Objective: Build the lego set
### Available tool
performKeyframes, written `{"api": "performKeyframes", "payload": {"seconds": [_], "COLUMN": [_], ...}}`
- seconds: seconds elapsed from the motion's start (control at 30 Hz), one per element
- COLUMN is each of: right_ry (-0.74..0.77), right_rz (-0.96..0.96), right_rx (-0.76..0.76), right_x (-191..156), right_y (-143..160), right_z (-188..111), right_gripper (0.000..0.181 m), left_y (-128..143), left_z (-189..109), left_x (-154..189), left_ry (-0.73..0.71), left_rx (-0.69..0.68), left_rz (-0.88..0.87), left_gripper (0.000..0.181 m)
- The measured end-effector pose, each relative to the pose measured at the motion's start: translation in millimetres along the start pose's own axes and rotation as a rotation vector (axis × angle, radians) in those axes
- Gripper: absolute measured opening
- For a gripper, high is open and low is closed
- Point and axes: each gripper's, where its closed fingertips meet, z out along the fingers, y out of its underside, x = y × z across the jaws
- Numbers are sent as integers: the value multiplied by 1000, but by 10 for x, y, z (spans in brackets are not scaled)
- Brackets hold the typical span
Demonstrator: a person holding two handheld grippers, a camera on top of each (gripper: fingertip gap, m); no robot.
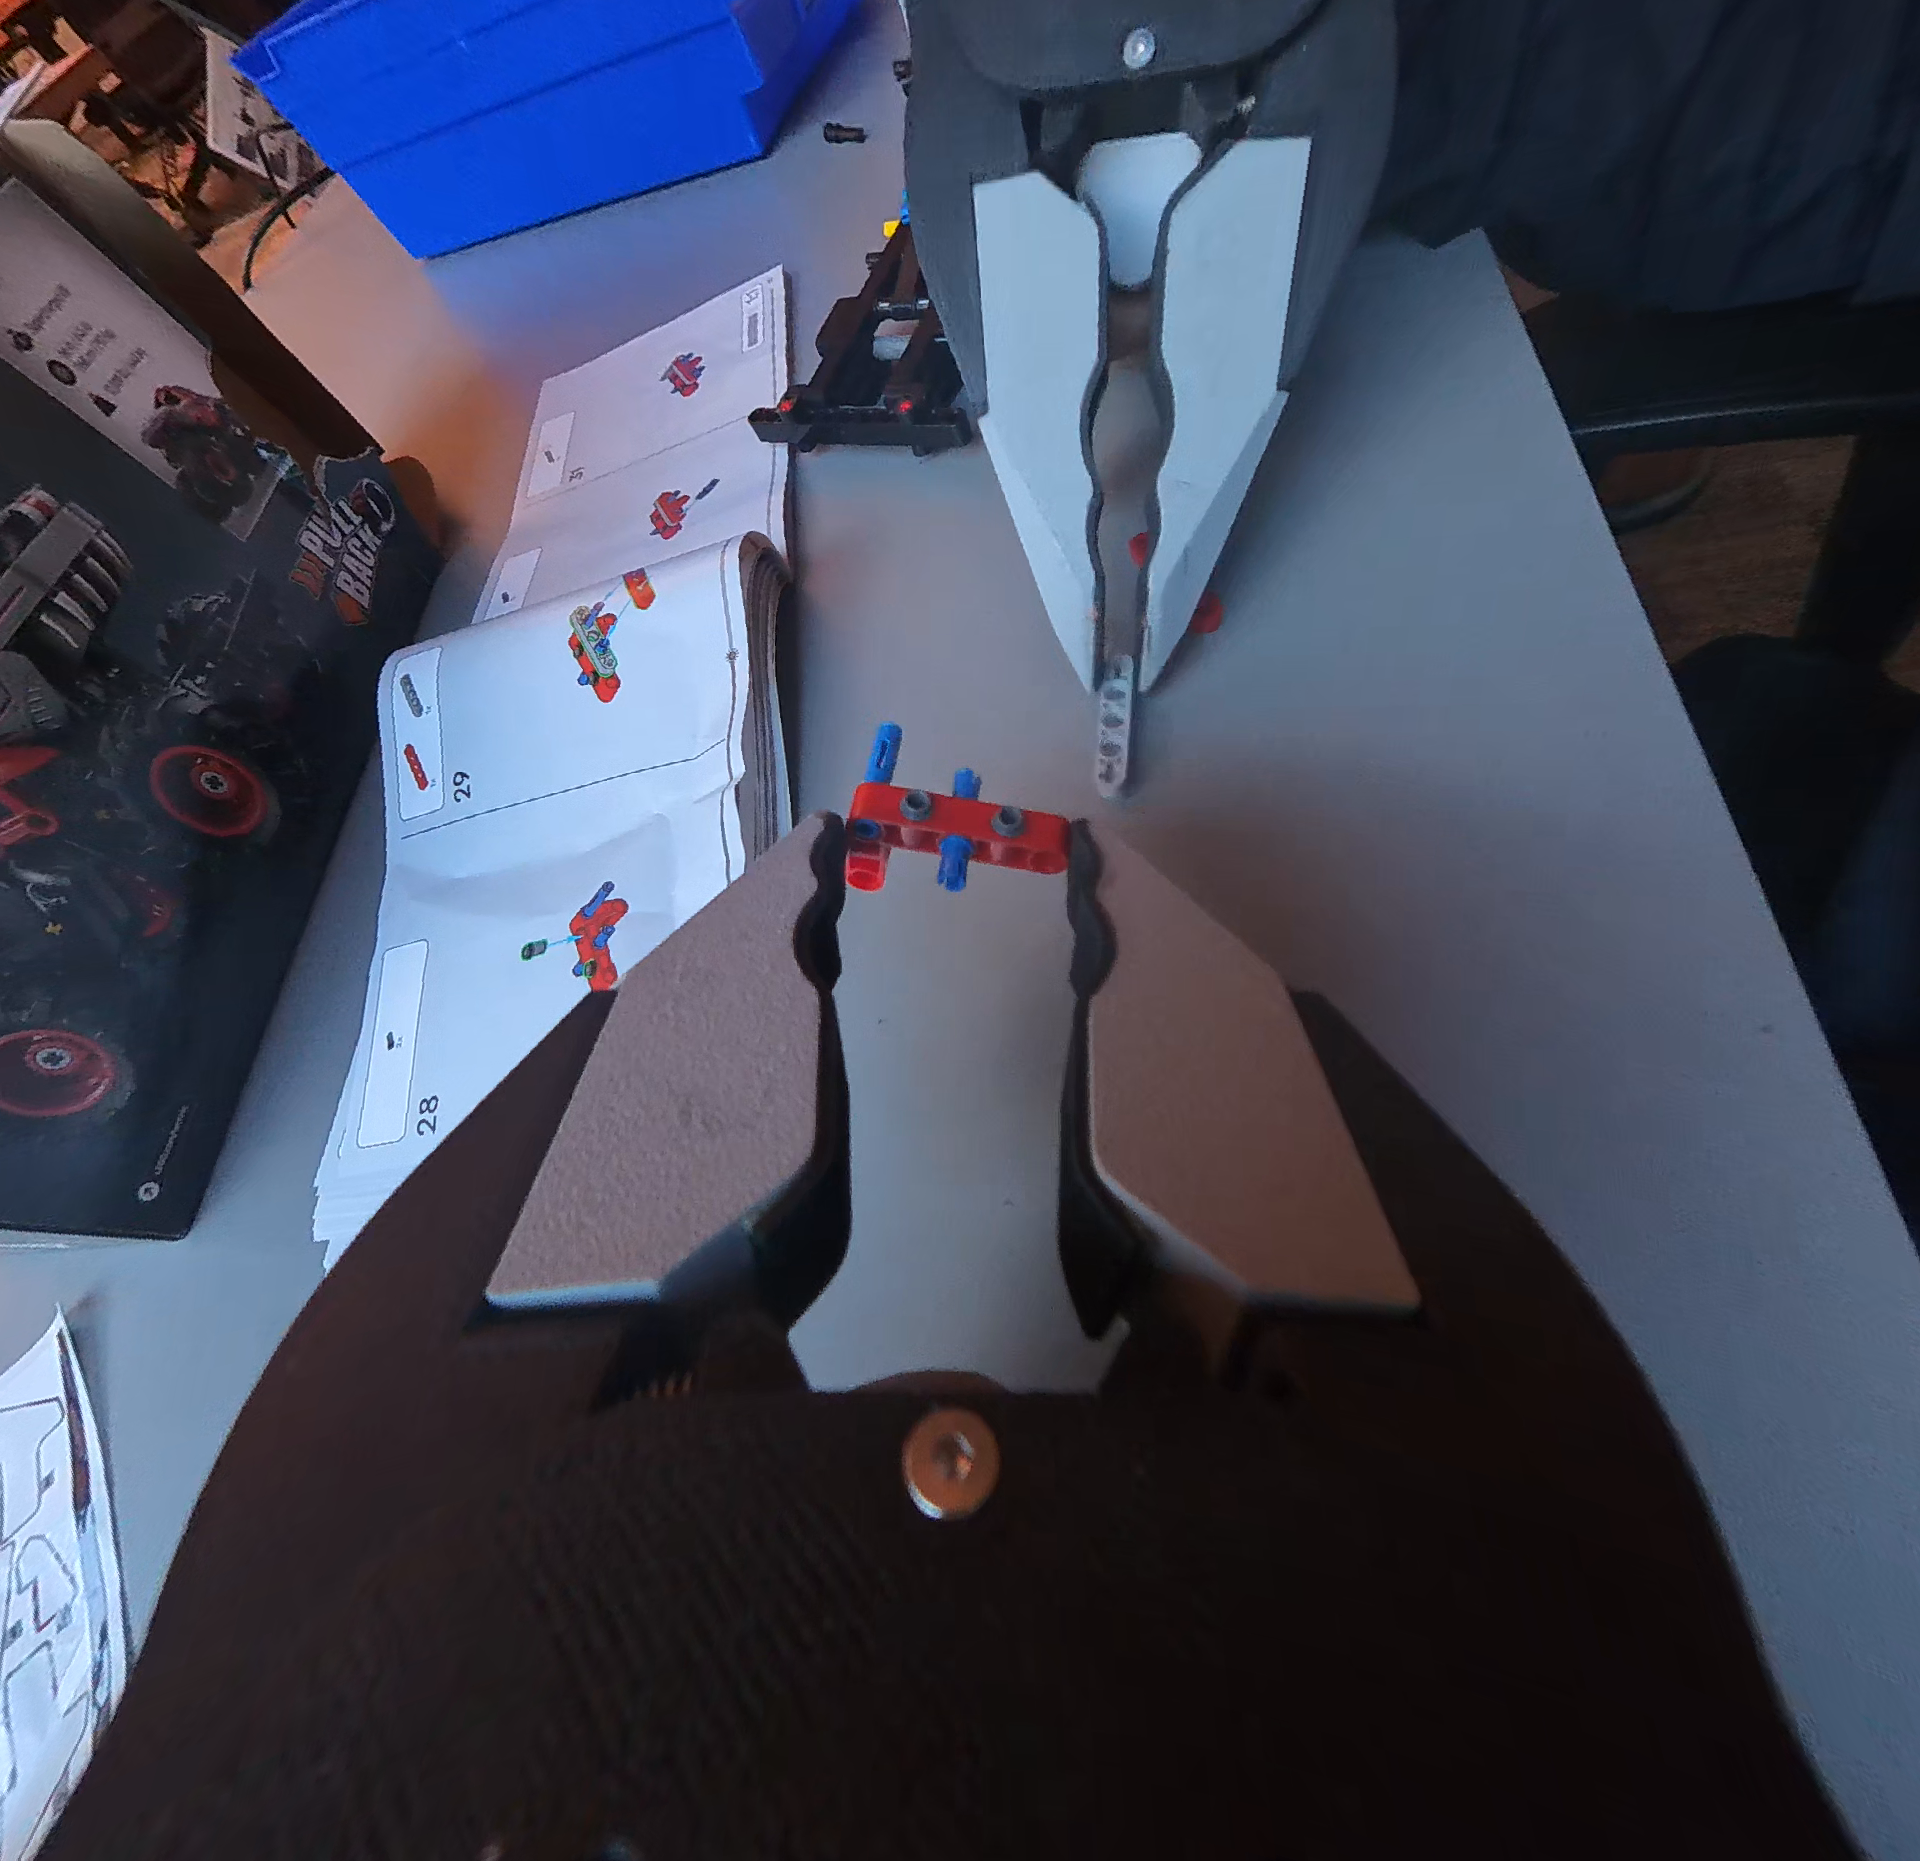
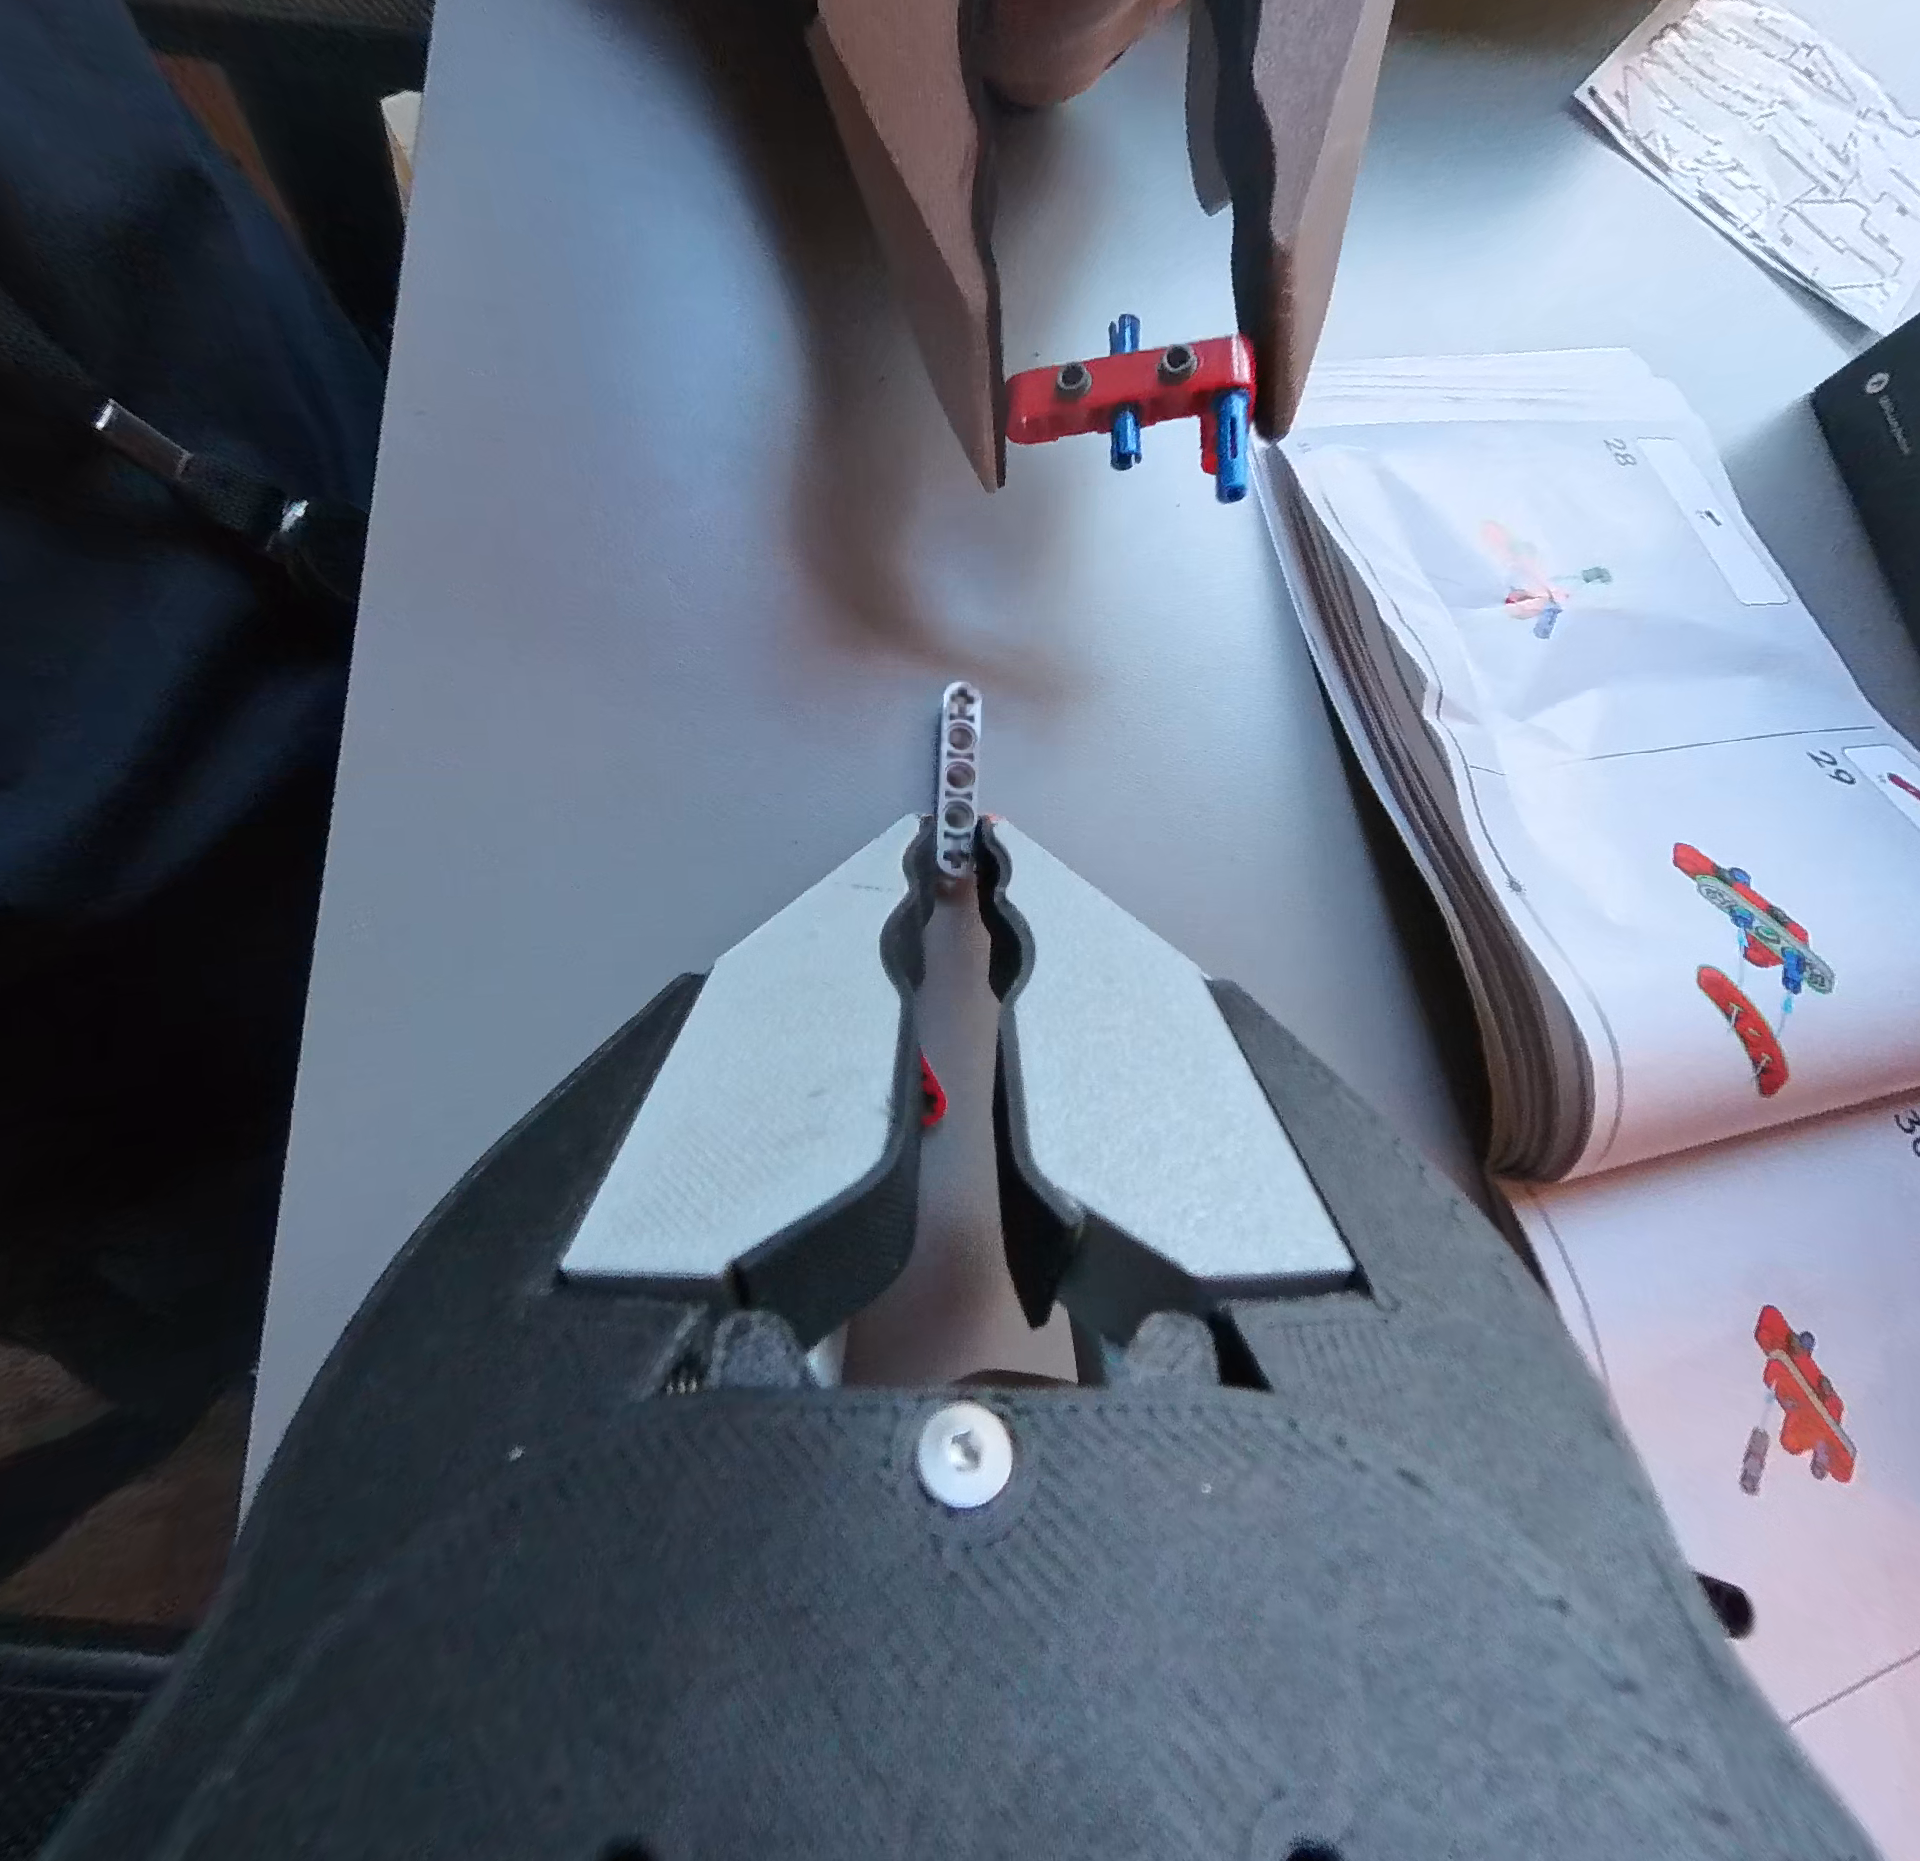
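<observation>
My left gripper (image 1: 951, 840) is shut on a red beam assembly (image 1: 961, 827) with blue and grey pins, held by its two ends above the grey table (image 1: 1403, 876). In the right wrist view the same assembly (image 2: 1127, 388) sits between the left gripper's fingertips (image 2: 1127, 429). My right gripper (image 2: 961, 840) is shut on a thin light-grey beam (image 2: 958, 772) with several holes, which sticks out past the tips. It also shows in the left wrist view (image 1: 1114, 731), pointing down toward the red assembly and a short way from it, held by the right gripper (image 1: 1120, 673).
An open instruction booklet (image 1: 582, 772) lies left of the assembly, with the set's box (image 1: 156, 720) beside it. A blue bin (image 1: 540, 86) and a black frame sub-build (image 1: 873, 377) stand farther back. Small red parts (image 1: 1205, 611) lie under the right gripper. The table's edge runs on the right.
</observation>
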Motion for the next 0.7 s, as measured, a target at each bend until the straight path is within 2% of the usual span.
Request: {"api": "performKeyframes", "payload": {"seconds": [0.2, 0.33, 0.47, 0.57, 0.7], "right_ry": [63, 134, 139, 67, -37], "right_rz": [7, 80, 298, 486, 666], "right_rx": [74, 187, 373, 528, 631], "right_x": [98, 266, 455, 521, 586], "right_y": [-135, -310, -559, -758, -875], "right_z": [-101, -253, -402, -432, -393], "right_gripper": [5, 4, 4, 4, 4], "left_y": [20, -21, -119, -175, -341], "left_z": [5, -29, -72, -111, -237], "left_x": [-12, -94, -130, -175, -237], "left_ry": [-3, -38, -53, -92, -160], "left_rx": [-12, 24, 93, 126, 211], "left_rz": [-10, -43, -56, -43, -10], "left_gripper": [40, 40, 40, 40, 40]}}
